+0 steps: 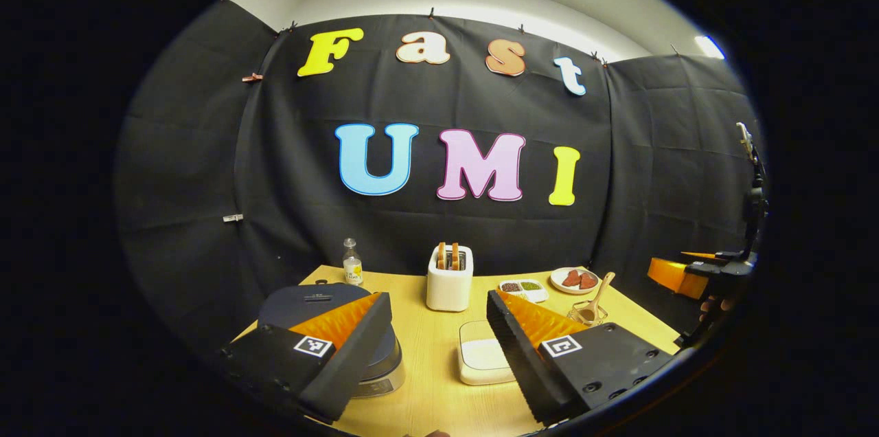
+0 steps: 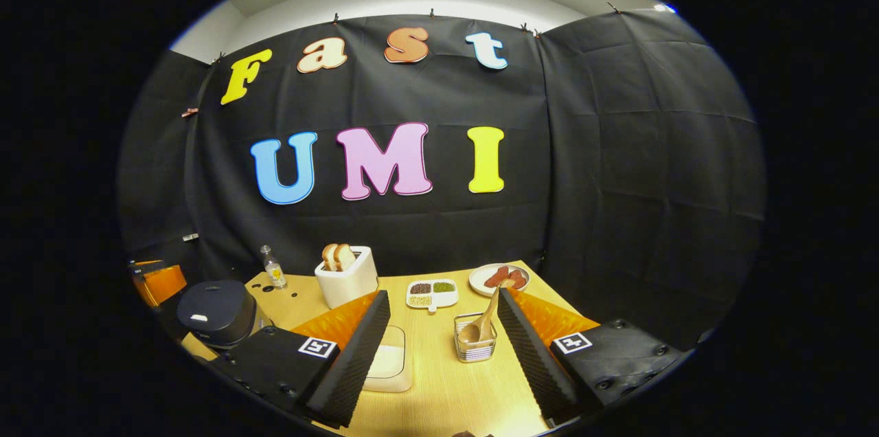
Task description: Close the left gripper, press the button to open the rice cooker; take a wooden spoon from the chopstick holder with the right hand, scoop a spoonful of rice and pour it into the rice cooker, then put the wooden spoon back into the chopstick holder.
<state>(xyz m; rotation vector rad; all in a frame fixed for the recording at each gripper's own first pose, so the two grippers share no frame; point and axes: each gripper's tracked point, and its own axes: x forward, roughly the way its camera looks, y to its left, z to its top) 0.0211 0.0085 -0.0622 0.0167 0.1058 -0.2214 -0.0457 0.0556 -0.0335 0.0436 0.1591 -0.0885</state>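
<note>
Nearest us in the left gripper view, the left gripper (image 1: pixel 439 341) has its jaws spread wide and grips nothing; they must come together before we press. Under its left finger sits the cooker (image 1: pixel 323 303), dark and round with its lid down, at the table's (image 1: pixel 439 389) near left corner. We cannot make out the button from here. The cooker looks heavy and stiff, so a firm push should not slide it.

In the right gripper view, the right gripper (image 2: pixel 443 344) is likewise wide open and empty. Between its fingers, toward the right one, stands the holder (image 2: pixel 475 341), a small clear square cup near the table's middle. The spoon (image 2: pixel 483 323) stands in it, bowl down, handle leaning up and away to the right. We judge the spoon light, rigid and a little smooth; the bare handle above the rim is the place to pinch (low enough to stop it swinging). The holder looks light too and might tip or lift if the spoon drags.

Just left of the holder lies a white lidded box (image 2: pixel 388 361), perhaps the rice.

Farther back are a sectioned dish (image 2: pixel 432 293), a toaster (image 2: pixel 347 275) with bread, a plate (image 2: pixel 499 278) at the far right corner and a small bottle (image 2: pixel 273 267) at the far left edge.
</note>
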